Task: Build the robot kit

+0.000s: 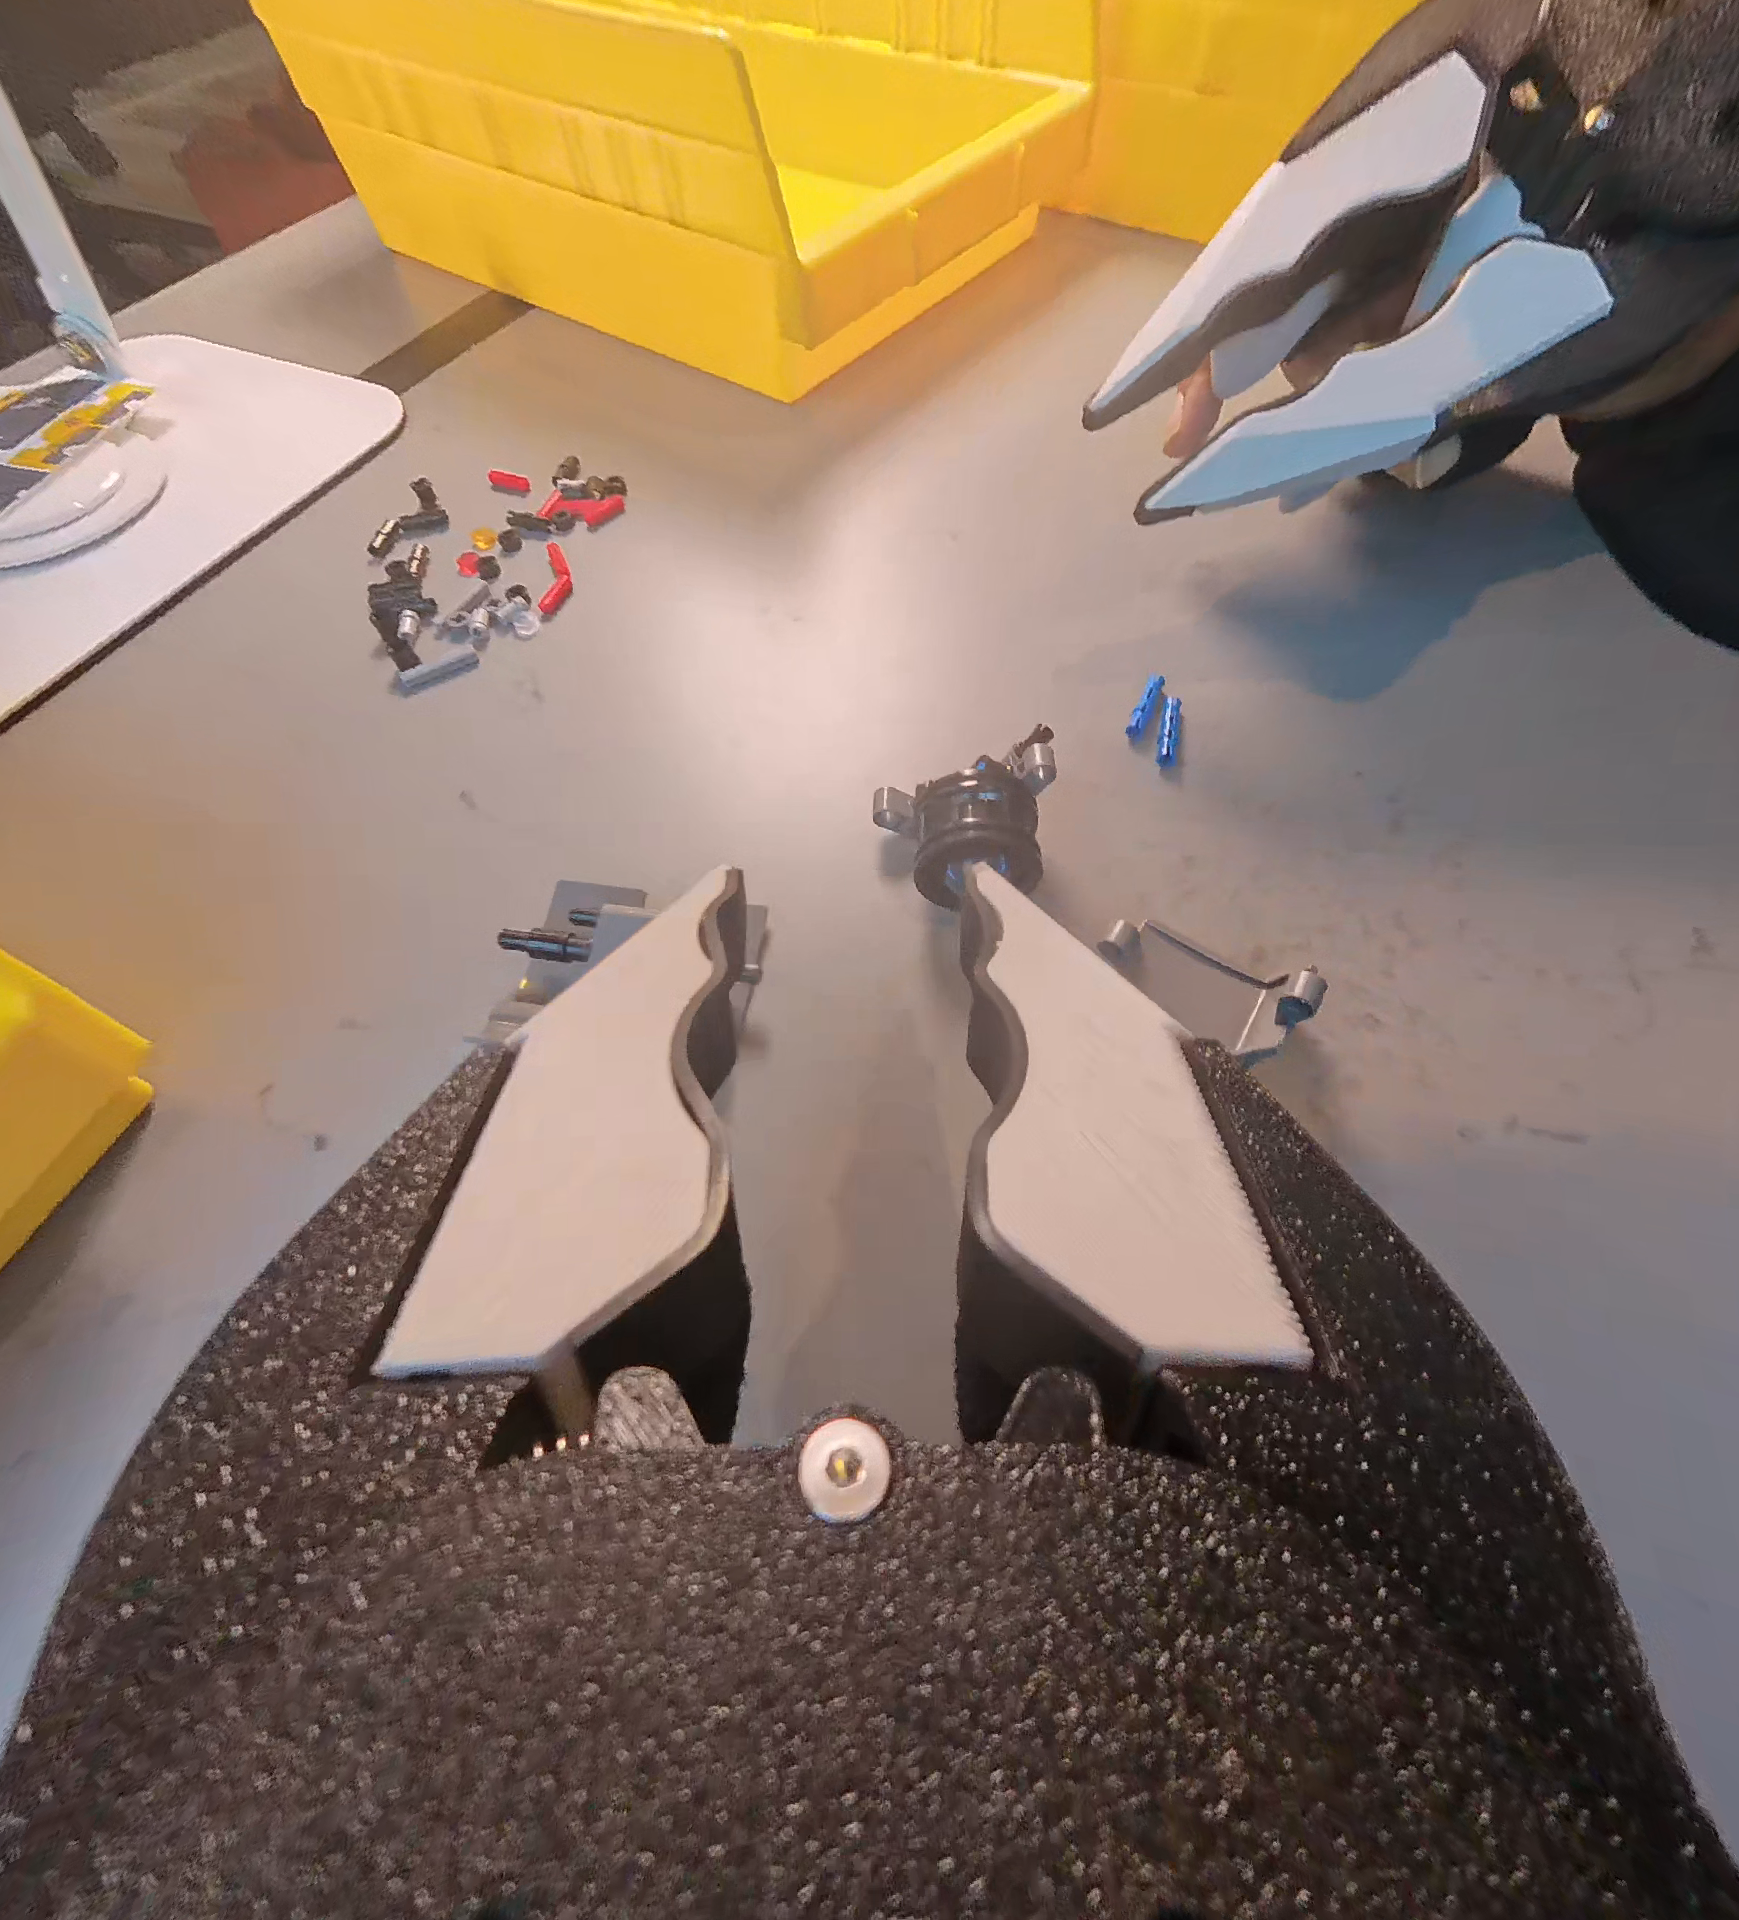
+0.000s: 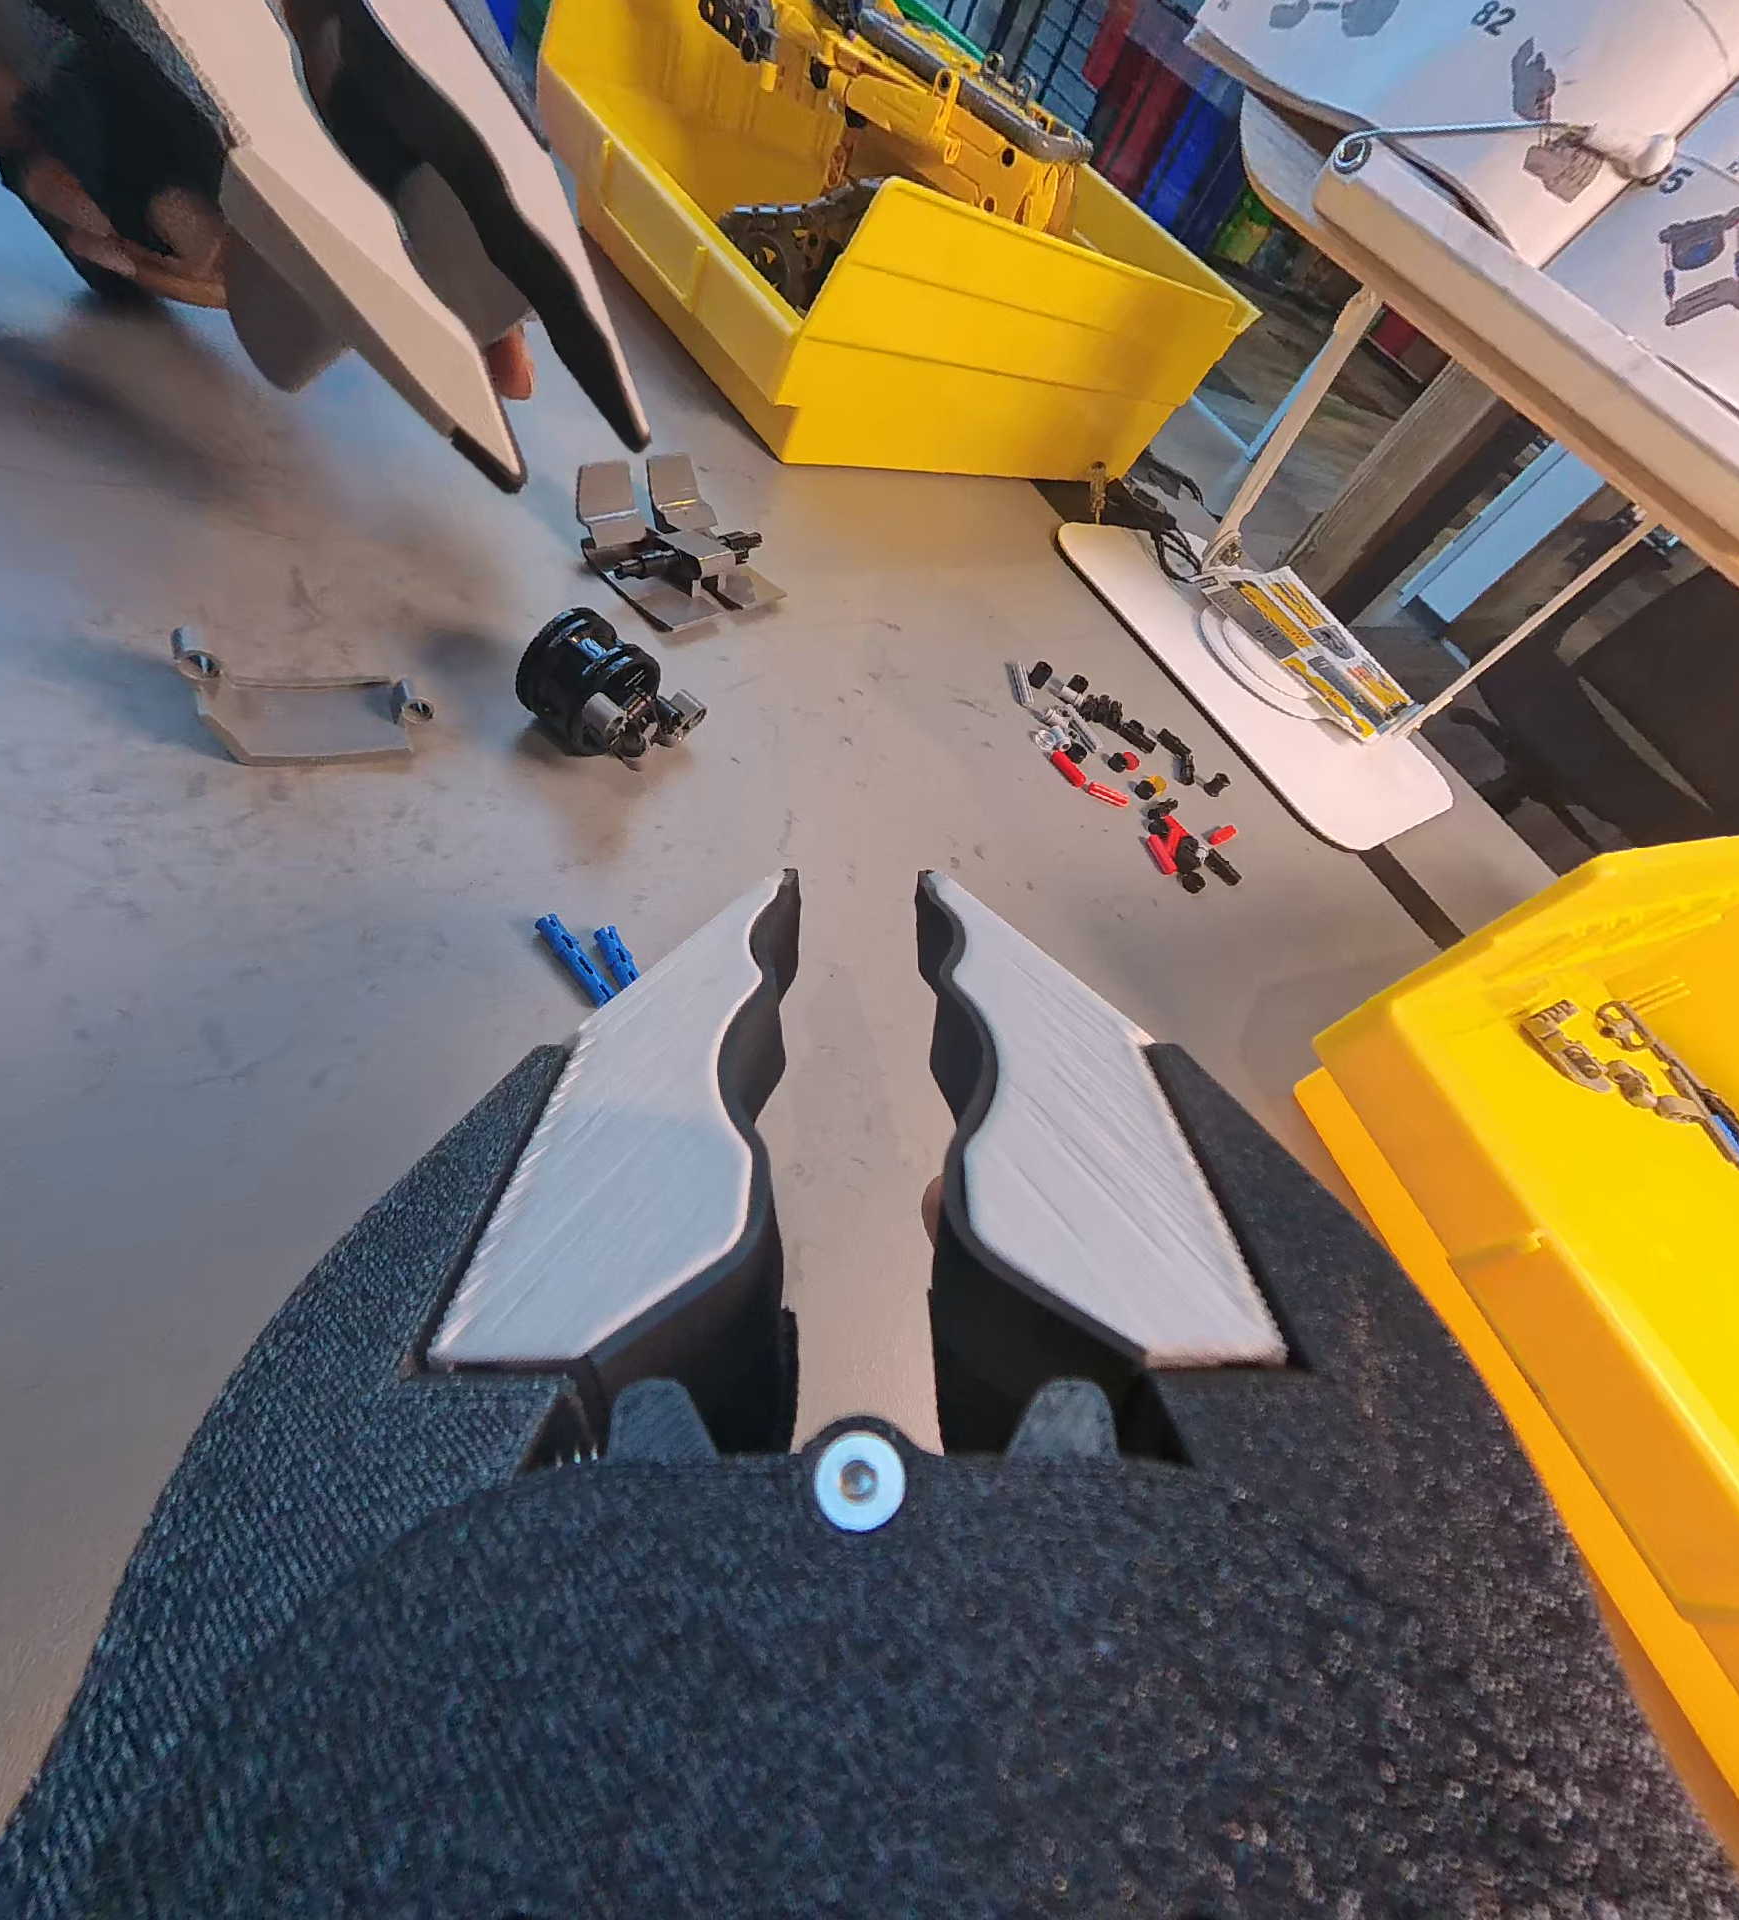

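My left gripper (image 1: 854,883) is open and empty, low over the grey table. Its right fingertip is next to a black round toy-brick assembly (image 1: 979,826) with grey connectors. A grey panel assembly with black pins (image 1: 595,935) lies partly under its left finger. A flat grey panel (image 1: 1218,987) lies to the right. Two blue pins (image 1: 1156,717) lie farther off. My right gripper (image 2: 857,883) is open and empty above the table; the blue pins (image 2: 584,956) are at its left finger. The black assembly (image 2: 595,686), the grey panel assembly (image 2: 667,540) and the flat panel (image 2: 304,707) lie ahead of it.
A pile of small red, black and grey pieces (image 1: 491,561) (image 2: 1135,769) lies on the table. Yellow bins stand at the back (image 1: 699,177) (image 2: 948,343), one holding a yellow model, and another (image 2: 1623,1195) at the right. A white stand base (image 1: 148,499) holds an instruction booklet (image 2: 1675,208).
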### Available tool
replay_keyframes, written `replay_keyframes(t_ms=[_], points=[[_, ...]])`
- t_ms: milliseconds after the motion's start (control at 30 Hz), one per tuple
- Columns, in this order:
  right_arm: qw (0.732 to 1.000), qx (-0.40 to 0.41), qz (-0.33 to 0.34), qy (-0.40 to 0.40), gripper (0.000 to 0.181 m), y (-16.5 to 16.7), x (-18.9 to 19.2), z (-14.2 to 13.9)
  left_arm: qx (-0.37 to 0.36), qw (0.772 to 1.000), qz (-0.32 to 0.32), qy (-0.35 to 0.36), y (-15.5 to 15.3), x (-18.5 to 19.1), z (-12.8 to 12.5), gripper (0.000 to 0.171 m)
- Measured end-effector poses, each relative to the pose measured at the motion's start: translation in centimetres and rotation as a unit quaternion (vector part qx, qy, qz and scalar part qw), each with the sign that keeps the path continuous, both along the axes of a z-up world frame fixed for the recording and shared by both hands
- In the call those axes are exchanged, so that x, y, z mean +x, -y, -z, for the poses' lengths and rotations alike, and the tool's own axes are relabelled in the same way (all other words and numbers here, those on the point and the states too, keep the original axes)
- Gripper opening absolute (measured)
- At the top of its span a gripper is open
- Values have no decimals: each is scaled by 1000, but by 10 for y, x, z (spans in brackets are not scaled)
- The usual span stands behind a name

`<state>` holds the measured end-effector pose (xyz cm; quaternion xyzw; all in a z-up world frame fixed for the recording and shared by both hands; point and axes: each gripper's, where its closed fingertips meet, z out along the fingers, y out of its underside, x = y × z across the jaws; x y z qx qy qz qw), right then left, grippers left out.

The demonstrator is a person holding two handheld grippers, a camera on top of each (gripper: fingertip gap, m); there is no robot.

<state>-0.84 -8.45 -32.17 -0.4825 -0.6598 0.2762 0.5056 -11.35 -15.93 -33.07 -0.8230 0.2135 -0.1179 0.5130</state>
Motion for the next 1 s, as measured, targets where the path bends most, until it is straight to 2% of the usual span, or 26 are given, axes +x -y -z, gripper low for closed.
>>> replay_keyframes(t_ms=[200, 1000], points=[[1000, -2, -5, 3, 22, 1, 0, 1, 18, 999, -27, 23, -4, -11, -9, 44], [1000, -24, 2, -6, 23, -3, 1, -2, 47, 996, -67, 31, -5, -31, -25, 47]])
